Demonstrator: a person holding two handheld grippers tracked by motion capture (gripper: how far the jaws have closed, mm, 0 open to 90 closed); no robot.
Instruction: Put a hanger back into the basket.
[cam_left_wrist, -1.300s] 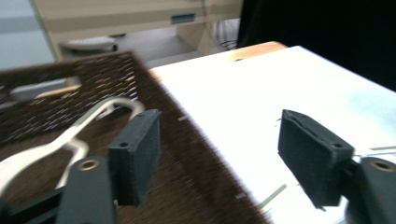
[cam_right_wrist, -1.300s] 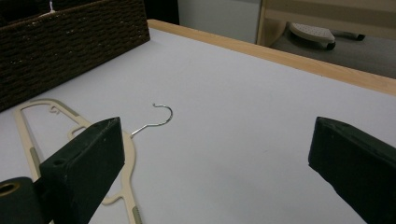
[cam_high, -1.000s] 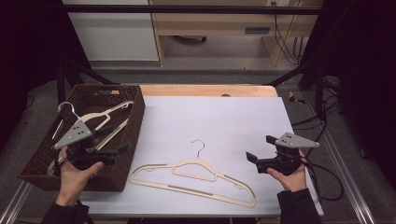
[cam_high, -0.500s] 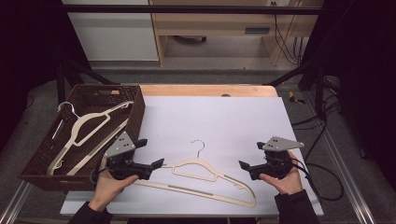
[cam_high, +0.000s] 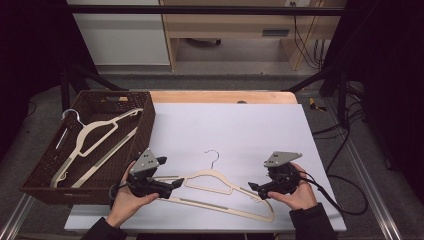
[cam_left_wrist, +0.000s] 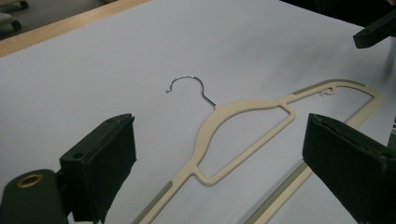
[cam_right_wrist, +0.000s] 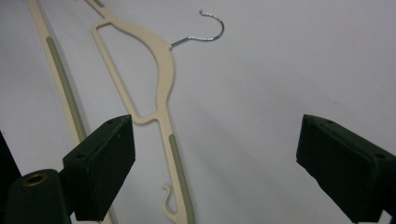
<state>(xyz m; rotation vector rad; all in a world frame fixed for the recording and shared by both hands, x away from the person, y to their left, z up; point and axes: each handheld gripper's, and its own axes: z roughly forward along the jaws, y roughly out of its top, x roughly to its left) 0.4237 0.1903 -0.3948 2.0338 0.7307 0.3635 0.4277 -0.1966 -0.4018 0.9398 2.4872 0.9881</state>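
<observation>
White table (cam_high: 240, 125), wood strip along far edge. Brown wicker basket (cam_high: 145, 127) at left edge, one cream hanger inside (cam_high: 92, 135), hook toward basket's far left corner.

Cream hanger (cam_high: 220, 187) flat on table near front edge, between both hands. Long axis roughly along front edge, slanting slightly: left end near left gripper, right end closer to front right corner. Metal hook (cam_high: 214, 156) pointing toward far edge, away from person. Grey grip strips on both shoulders and on bottom bar.

Left gripper (cam_high: 170, 184) at hanger's left shoulder, jaws wide apart, holding nothing. From left gripper view, hanger (cam_left_wrist: 243, 135) ahead and running off between jaws, left shoulder passing low between them, hook (cam_left_wrist: 187, 86) farther out. Tips just beside or over left end; contact unclear from high view.

Right gripper (cam_high: 256, 188) at right shoulder, jaws likewise wide, empty. From right gripper view, hanger (cam_right_wrist: 159, 79) lying lengthwise ahead, shoulder with small notch hook nearest, between jaws but closer to one on view's left.

Each hand near own end, about equally close. Likely next: closing on both shoulders across the thin arm, so jaws need to straddle arm crosswise, not along it. Thin flat stock on table, so low approach probably needed.
</observation>
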